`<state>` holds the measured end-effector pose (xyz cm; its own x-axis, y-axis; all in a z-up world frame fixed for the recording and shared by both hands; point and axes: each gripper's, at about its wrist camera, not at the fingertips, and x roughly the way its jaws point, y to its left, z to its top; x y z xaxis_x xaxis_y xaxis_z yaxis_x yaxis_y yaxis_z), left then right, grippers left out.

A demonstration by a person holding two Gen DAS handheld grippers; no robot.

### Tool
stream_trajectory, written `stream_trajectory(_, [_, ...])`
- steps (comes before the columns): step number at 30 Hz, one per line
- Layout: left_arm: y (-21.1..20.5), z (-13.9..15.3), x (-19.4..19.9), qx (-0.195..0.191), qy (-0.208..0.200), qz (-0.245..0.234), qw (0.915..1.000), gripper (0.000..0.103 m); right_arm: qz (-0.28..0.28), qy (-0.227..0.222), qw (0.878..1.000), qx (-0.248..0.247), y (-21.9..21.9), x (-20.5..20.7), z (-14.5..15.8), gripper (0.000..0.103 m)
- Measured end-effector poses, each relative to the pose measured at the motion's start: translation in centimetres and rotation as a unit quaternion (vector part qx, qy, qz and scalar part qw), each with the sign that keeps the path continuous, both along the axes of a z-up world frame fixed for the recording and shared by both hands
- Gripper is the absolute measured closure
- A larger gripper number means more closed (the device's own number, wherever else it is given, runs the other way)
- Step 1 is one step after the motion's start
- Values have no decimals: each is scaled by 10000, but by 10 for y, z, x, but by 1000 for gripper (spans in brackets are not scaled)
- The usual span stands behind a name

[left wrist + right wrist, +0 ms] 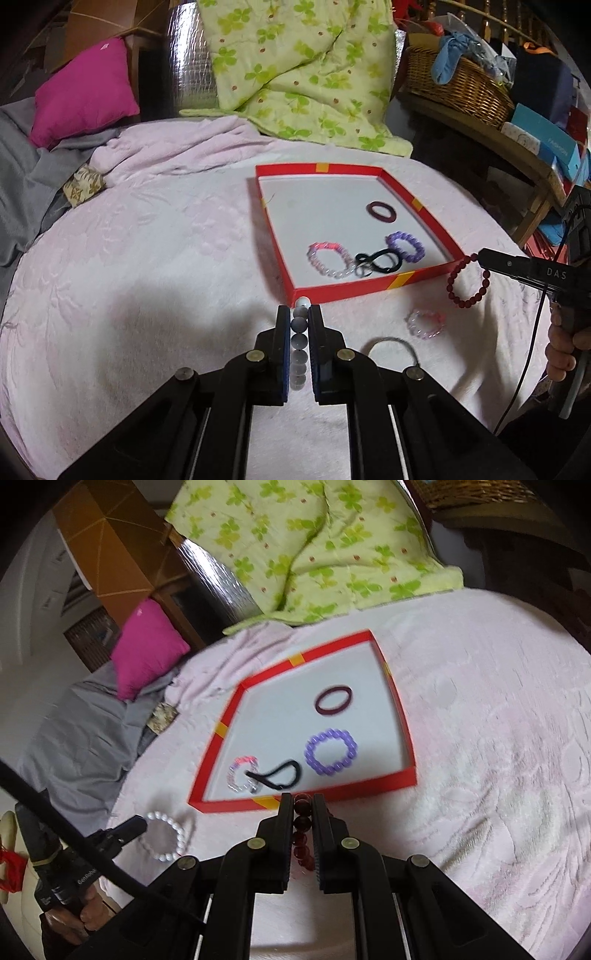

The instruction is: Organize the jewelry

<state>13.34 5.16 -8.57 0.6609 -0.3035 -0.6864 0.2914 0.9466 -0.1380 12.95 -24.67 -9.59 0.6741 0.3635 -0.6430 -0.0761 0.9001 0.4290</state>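
Gripping a white bead bracelet (299, 343) in the left gripper (298, 314) and a dark red one (303, 823) in the right gripper (302, 801), near the red tray (354, 288).

Four rings lie in the tray (373, 288) on the blanket (147, 258); a bracelet (425, 324) lies before it.

a bed under a pale pink embossed blanket (166, 258) carries a shallow red cardboard tray (384, 286), a small pink-and-clear beaded bracelet (424, 324), a thin grey wire hoop (393, 343) — plus a green clover-print quilt (303, 66) at its far edge.
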Motion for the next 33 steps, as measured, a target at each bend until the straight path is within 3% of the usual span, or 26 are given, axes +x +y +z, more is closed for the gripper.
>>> stream_trajectory(8, [-19, 3, -3, 114, -86, -187, 9997, 93, 66, -136, 9999, 46, 5, 0, 6, 93])
stream_trajectory(15, [-23, -2, -2, 229, -44, -164, 9996, 93, 7, 36, 10000, 13, 2, 1, 0, 93])
stream_trajectory(33, [-33, 1, -1, 504, -147, -34, 9986, 93, 150, -95, 9998, -23, 23, 1, 2, 92])
